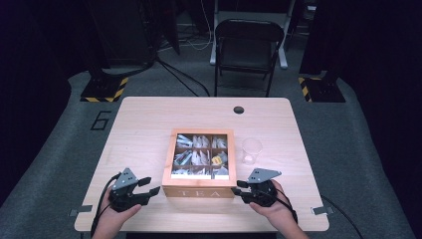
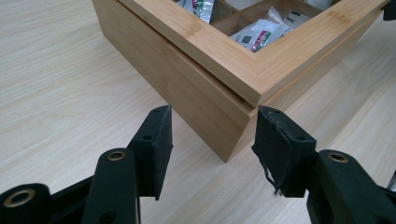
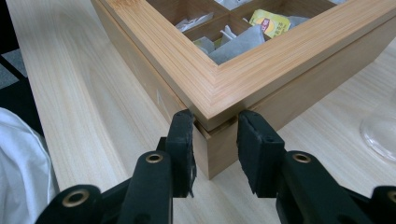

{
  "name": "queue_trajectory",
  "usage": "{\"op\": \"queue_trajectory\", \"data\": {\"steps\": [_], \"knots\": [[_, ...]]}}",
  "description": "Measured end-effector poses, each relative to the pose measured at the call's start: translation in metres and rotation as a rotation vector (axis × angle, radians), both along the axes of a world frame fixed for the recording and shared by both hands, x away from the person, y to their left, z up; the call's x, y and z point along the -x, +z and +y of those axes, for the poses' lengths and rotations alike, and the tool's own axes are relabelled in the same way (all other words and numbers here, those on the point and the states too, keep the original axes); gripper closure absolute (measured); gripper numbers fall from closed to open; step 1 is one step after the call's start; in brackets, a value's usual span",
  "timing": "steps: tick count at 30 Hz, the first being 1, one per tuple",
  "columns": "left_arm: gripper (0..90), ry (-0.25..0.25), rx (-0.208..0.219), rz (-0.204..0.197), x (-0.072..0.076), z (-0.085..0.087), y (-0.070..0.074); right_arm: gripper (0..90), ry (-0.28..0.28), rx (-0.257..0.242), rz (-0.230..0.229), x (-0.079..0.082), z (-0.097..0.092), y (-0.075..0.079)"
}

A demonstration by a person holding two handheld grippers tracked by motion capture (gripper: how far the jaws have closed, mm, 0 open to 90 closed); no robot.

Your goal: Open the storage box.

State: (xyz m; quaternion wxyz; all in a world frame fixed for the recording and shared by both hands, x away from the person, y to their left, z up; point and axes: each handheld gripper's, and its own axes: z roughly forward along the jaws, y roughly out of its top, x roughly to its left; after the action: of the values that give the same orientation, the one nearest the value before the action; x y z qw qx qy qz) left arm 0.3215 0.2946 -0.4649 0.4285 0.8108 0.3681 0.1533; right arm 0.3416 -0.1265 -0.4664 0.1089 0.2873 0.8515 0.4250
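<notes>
Two grippers at tea box [image 1: 199, 164] corners, right fingers [image 3: 181, 140] clenched on it, left fingers [image 2: 156, 140] released, pale wood table [image 1: 144, 119], dark room.

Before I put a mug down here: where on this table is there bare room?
The widest bare stretch of table lies left of the tea box, up to the far edge. The far strip near the round hole is also bare. Crowded: the near edge, where left gripper and right gripper flank the box, beside the glass cup.

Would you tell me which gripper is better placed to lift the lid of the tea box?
Probably the right gripper: its pads already pinch the near corner of the tea box at the lid seam. The left gripper merely straddles its corner, gaps showing.
</notes>
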Motion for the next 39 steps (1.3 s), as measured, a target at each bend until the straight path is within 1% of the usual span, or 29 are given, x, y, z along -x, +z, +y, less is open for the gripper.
{"op": "queue_trajectory", "data": {"steps": [3,5,6,9,11,13,14,15,17,19,20,21,25,27,30,32,33,36,37,38,39], "knots": [[46.7,0.001,0.005,-0.01,0.0,-0.002,0.0,65.8,-0.004,-0.013,0.003,0.0,0.0,0.002],[46.7,-0.007,0.004,-0.003,-0.001,-0.003,0.002,65.8,-0.003,-0.014,-0.006,0.0,-0.001,0.005],[46.7,-0.009,0.003,-0.001,-0.001,-0.004,0.002,65.7,-0.007,-0.026,0.0,0.0,-0.001,0.006],[46.6,-0.02,0.0,-0.002,-0.002,-0.006,0.004,65.7,-0.003,-0.031,-0.004,-0.001,-0.002,0.007],[46.6,-0.024,0.005,-0.003,-0.002,-0.009,0.005,65.7,-0.008,-0.043,0.003,0.0,-0.003,0.009],[46.6,-0.03,0.004,-0.01,-0.003,-0.013,0.005,65.8,-0.008,-0.043,0.002,-0.001,-0.003,0.01],[46.5,-0.036,-0.001,-0.004,-0.003,-0.013,0.006,65.8,-0.007,-0.04,-0.005,-0.001,-0.003,0.011],[46.4,-0.034,0.003,-0.01,-0.004,-0.015,0.005,65.8,-0.01,-0.039,-0.004,-0.001,-0.003,0.011],[46.3,-0.038,0.005,-0.007,-0.004,-0.017,0.006,65.9,-0.009,-0.047,-0.002,-0.001,-0.003,0.012],[46.3,-0.046,-0.001,-0.011,-0.005,-0.019,0.007,65.9,-0.011,-0.046,-0.004,-0.001,-0.003,0.012],[46.3,-0.047,0.007,-0.009,-0.005,-0.021,0.007,66.0,-0.011,-0.046,-0.004,-0.001,-0.003,0.013],[46.3,-0.053,0.004,-0.015,-0.005,-0.021,0.008,66.0,-0.014,-0.048,-0.003,0.0,-0.003,0.013],[46.4,-0.06,0.005,-0.013,-0.006,-0.025,0.009,66.1,-0.011,-0.047,-0.005,-0.001,-0.003,0.014],[46.4,-0.061,0.007,-0.013,-0.006,-0.027,0.01,66.1,-0.016,-0.045,-0.005,0.0,-0.003,0.014],[46.4,-0.055,0.009,-0.027,-0.008,-0.028,0.011,66.1,-0.014,-0.046,-0.003,-0.001,-0.003,0.015],[46.3,-0.057,0.01,-0.025,-0.008,-0.028,0.012,66.1,-0.013,-0.047,-0.002,-0.001,-0.003,0.015],[45.8,-0.048,0.015,-0.03,-0.008,-0.029,0.011,66.1,-0.013,-0.048,-0.002,-0.001,-0.003,0.015],[45.8,-0.059,0.009,-0.024,-0.009,-0.028,0.013,66.1,-0.013,-0.051,-0.002,-0.001,-0.003,0.015],[45.8,-0.054,0.026,-0.023,-0.008,-0.028,0.015,66.1,-0.016,-0.052,0.002,-0.001,-0.003,0.015],[45.9,-0.054,0.03,-0.032,-0.009,-0.027,0.016,66.1,-0.008,-0.048,-0.007,-0.002,-0.003,0.015],[46.2,-0.047,0.049,-0.038,-0.008,-0.027,0.016,66.0,-0.021,-0.05,-0.002,-0.001,-0.003,0.015]]}}
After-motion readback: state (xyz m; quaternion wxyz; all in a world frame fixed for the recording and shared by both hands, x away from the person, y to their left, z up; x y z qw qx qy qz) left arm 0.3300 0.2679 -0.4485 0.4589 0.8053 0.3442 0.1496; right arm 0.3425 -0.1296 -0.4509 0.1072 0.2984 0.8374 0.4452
